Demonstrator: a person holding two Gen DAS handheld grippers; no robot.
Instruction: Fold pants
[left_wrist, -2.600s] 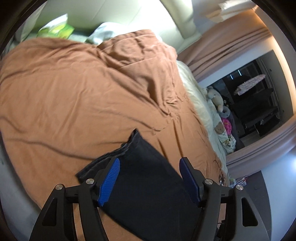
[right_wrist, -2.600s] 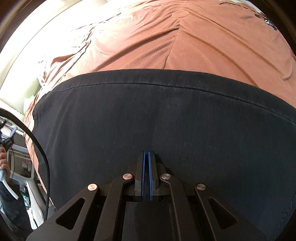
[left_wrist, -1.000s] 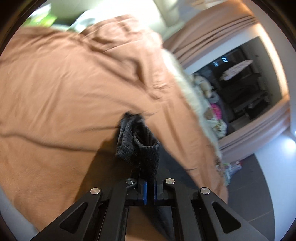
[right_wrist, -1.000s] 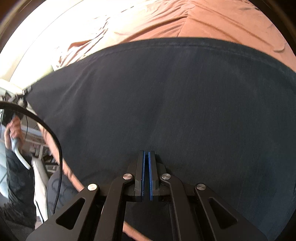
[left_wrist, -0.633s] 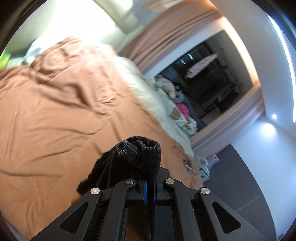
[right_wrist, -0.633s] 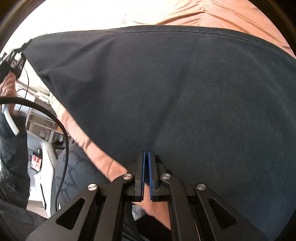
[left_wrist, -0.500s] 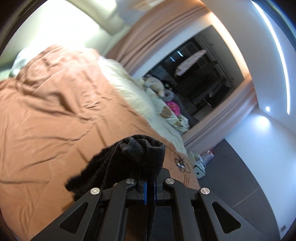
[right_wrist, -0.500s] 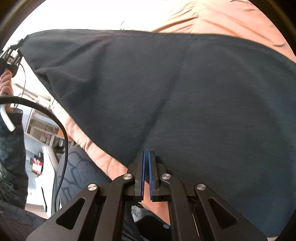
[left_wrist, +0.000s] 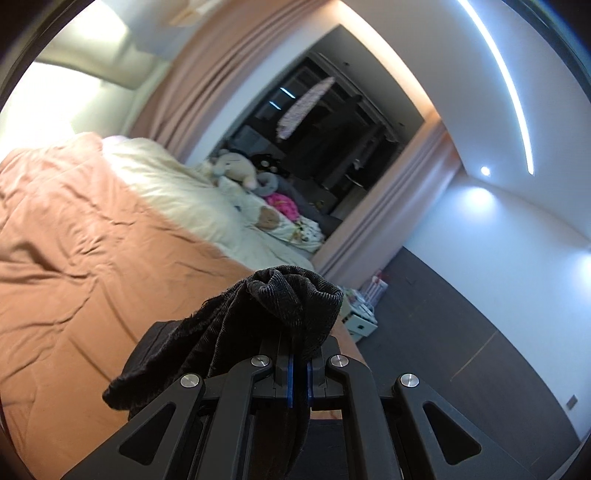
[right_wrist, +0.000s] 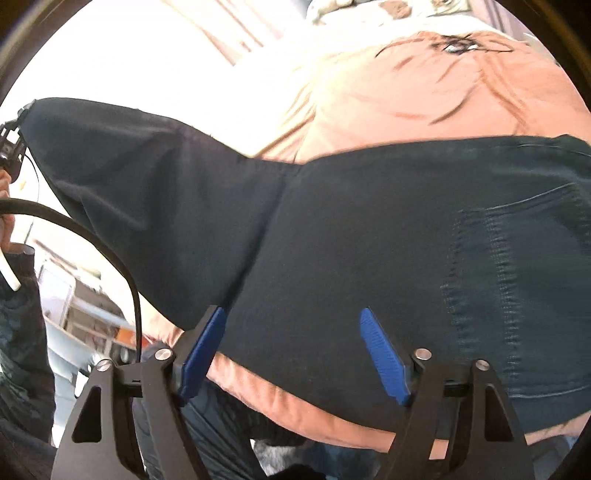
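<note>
- Left wrist view: the left gripper has its blue pads pressed together on a bunched fold of the dark pants. The cloth bulges above the jaws and droops to the left of them, off the bedcover.
- Below and to the left spreads the orange bedcover, creased; a cream blanket lies along its far side.
- Stuffed toys and a pink thing sit in a heap at the far edge of the bed, beside long pinkish curtains and a dark window.
- To the right there is a dark floor and a white wall with a light strip; small boxes stand on the floor by the bed's corner.
- Right wrist view: the right gripper has just been opening and stands wide. Its pads press on nothing, though the pants lie just ahead of them and fill the space between them.
- The seat of the pants, with a stitched pocket at right, rests flat on the orange bedcover; the leg end rises to the upper left toward the other gripper, seen at the picture's edge with a hand under it.
- A black cable curves across the left side; blurred furniture shows beyond it.
</note>
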